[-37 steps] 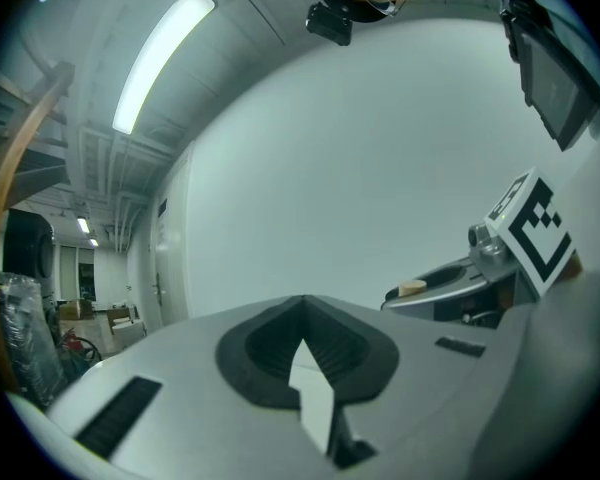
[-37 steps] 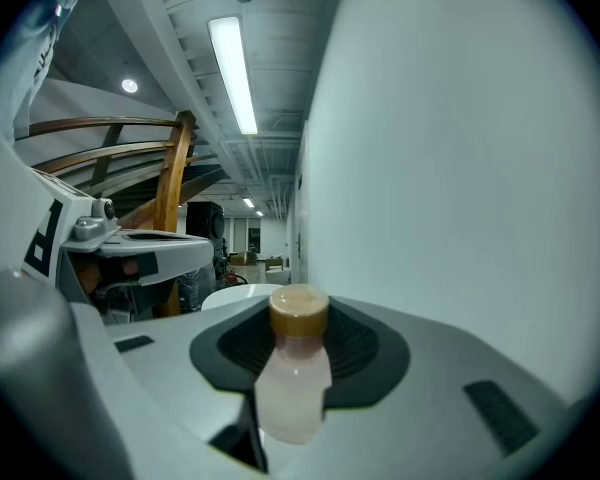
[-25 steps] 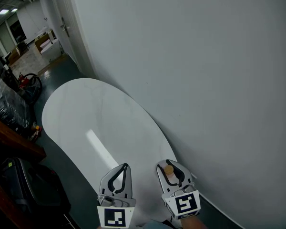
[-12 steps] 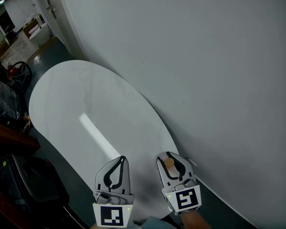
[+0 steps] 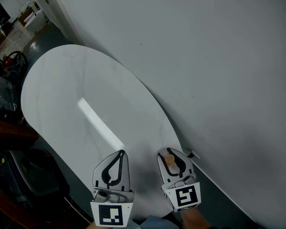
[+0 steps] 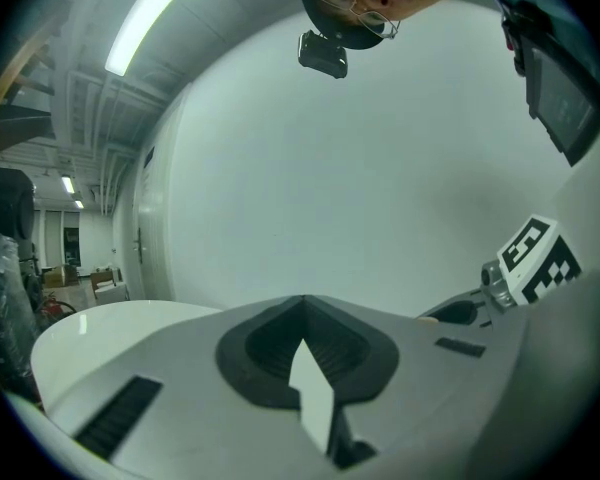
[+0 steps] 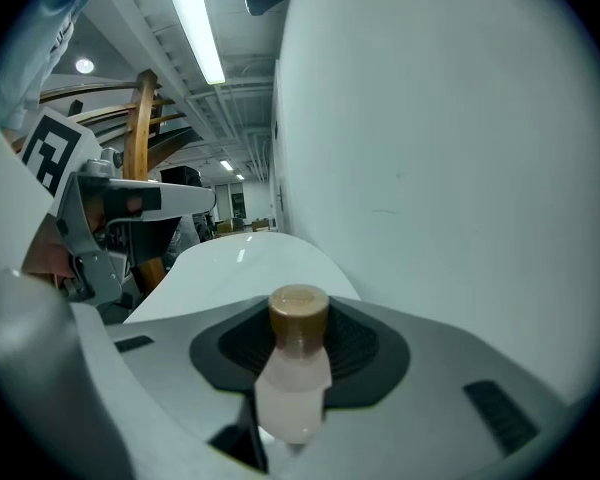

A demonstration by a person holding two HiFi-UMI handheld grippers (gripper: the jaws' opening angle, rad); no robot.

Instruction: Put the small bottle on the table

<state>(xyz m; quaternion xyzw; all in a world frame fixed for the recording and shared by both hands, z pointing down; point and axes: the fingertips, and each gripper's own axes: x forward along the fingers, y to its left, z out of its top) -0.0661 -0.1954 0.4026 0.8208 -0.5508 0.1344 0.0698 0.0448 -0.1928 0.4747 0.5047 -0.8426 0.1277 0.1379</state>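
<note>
Right now the right tongs (image 5: 168, 151) are clamped on the small bottle (image 7: 293, 373), which has a pale, translucent body and a tan cap (image 7: 299, 311). The dark pads press against its sides. From the head view the cap faces upward, sitting in the rounded opening between the two jaws. The bottle is held over the near end of the white oval tabletop (image 5: 86, 89), close to the edge that runs along the pale wall (image 5: 209, 56). Whether its base touches the tabletop cannot be told.

The left tongs (image 5: 121, 152) are just beside the right ones, on the side away from the wall, also over the near end of the tabletop. Their jaws are together at the tips with nothing between them.

A streak of reflected light lies across the middle of the tabletop. Off its left edge, a dark bag (image 5: 31, 173) sits on the floor.
</note>
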